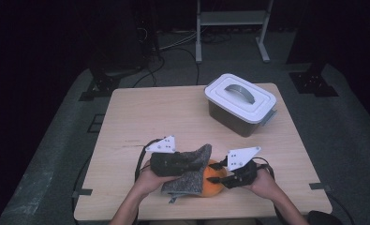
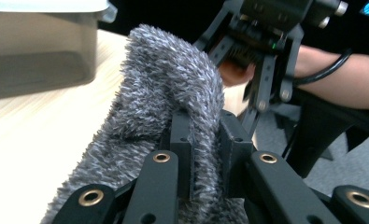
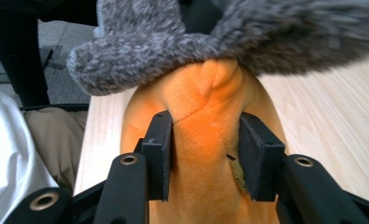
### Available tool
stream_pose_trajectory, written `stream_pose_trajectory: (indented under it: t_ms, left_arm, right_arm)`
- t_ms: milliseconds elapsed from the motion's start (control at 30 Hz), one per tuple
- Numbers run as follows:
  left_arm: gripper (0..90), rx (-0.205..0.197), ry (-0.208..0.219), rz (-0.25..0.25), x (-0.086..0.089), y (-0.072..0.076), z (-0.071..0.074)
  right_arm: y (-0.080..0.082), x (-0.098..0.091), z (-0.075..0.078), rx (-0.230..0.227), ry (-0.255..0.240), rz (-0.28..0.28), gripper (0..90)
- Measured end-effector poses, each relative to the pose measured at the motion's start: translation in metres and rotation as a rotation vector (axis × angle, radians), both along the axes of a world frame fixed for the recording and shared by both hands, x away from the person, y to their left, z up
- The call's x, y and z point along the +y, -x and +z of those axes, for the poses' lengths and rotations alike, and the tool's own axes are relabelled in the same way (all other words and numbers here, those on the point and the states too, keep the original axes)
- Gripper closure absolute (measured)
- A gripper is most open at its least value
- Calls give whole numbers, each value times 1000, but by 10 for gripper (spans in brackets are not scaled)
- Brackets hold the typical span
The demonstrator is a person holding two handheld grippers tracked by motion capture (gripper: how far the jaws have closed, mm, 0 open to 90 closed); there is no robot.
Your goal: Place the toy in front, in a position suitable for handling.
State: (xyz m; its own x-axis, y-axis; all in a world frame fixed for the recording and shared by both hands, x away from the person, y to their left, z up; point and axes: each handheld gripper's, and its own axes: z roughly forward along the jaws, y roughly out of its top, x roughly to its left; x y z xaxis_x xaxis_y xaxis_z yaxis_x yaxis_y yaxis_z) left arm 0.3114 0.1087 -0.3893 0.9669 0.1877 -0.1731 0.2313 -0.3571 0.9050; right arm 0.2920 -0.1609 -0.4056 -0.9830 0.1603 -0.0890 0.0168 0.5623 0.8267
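The left gripper's (image 2: 205, 154) fingers (image 2: 181, 149) are clenched on a fold of the grey cloth (image 2: 163, 93), the fuzzy pile squeezed tight between the two pads. The right gripper's (image 3: 205, 154) fingers (image 3: 159, 149) sit on either side of the orange toy (image 3: 205, 135) and press into its soft plush, grasping it; the cloth (image 3: 229, 37) drapes over the toy's far end.

From above, the left gripper (image 1: 192, 161) and the right gripper (image 1: 218, 177) face each other at the near edge of the tabletop (image 1: 150, 112), each in one of the person's hands. The cloth (image 1: 188, 180) hangs from the left fingers and lies partly over the toy (image 1: 211, 183), which rests on the tabletop between the two grippers. A cable trails from each gripper toward the person.

Well apart, at the far right of the tabletop, stands a box (image 1: 241, 104) with a white lid and grey handle, its lid on.
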Motion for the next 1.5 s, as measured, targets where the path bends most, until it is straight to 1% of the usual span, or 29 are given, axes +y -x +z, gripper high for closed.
stream_pose_trajectory:
  t_ms: [167,200,233,300,333,367,400,433,500,533,567,600,633,667,733,767,800,833,867,933,1000,1033,1100,1167,1267,1333,1367,1433,1500]
  left_arm:
    - [787,16,-10,21,8,-4,-6]
    - [786,21,-13,26,10,-5,-7]
    - [786,29,-12,28,12,-6,-8]
    - [786,37,-7,30,14,-7,-10]
    - [785,44,-1,33,13,-7,-11]
    - [786,47,-3,32,12,-7,-11]
    - [786,45,-7,29,11,-7,-11]
    - [786,45,-10,25,10,-7,-12]
    - [786,46,-6,23,10,-6,-12]
    - [786,46,-6,22,9,-6,-12]
    - [786,45,-8,21,8,-6,-12]
    - [786,41,-13,23,8,-6,-12]
    - [787,37,-18,27,8,-6,-12]
    - [787,38,-17,33,9,-6,-12]
    - [787,33,-22,30,13,-7,-9]
    - [787,24,-22,31,16,-7,-7]
    - [786,14,-20,34,18,-6,-3]
    - [786,3,-8,38,22,-5,2]
    - [786,-5,0,39,24,-5,5]
    - [787,-14,9,41,26,-4,10]
    - [787,-16,-27,40,25,-4,7]
    - [787,-6,-40,38,25,-5,3]
    - [787,20,-17,33,27,-7,-2]
    - [787,24,-16,41,30,-8,-2]
    - [787,30,-16,40,30,-8,-4]
    - [786,33,-14,36,30,-9,-4]
    - [786,35,-13,34,30,-9,-4]
    - [787,40,-7,37,28,-8,-4]
    - [787,39,3,21,24,-8,-4]
  right_arm:
    - [-9,-14,1,19,-16,-45,581]
    - [-11,-17,1,29,-23,-56,581]
    - [-16,-27,0,62,-46,-93,579]
    - [-19,-29,-1,74,-54,-101,574]
    - [-21,-32,-2,90,-64,-112,561]
    - [-23,-32,-1,125,-69,-119,475]
    - [-23,-32,-1,125,-69,-119,475]
    - [-22,-30,2,142,-63,-117,423]
    - [-19,-26,5,132,-45,-122,320]
    - [-17,-24,6,133,-39,-125,297]
    - [-17,-22,5,141,-33,-126,301]
    - [-17,-18,2,144,-25,-133,323]
    - [-18,-15,-2,152,-42,-140,451]
    - [-18,-15,-2,152,-42,-140,451]
    - [-13,-12,-1,112,-54,-140,561]
    - [-10,-9,2,89,-89,-138,582]
    - [-9,-7,2,81,-114,-139,582]
    - [-8,-6,2,68,-144,-139,580]
    - [-8,-6,2,68,-144,-139,580]
    - [-9,-2,0,76,-170,-137,570]
    - [-10,3,-4,82,-158,-124,557]
    - [-10,5,-8,72,-124,-115,538]
    - [-10,5,-9,67,-123,-111,526]
    - [-12,0,-7,67,-95,-101,507]
    - [-14,-5,-8,70,-85,-108,502]
    - [-19,-15,-8,96,-80,-126,474]
    - [-19,-15,-8,96,-80,-126,474]
    - [-20,-18,-5,114,-71,-146,415]
    - [-16,-17,2,91,-80,-152,365]
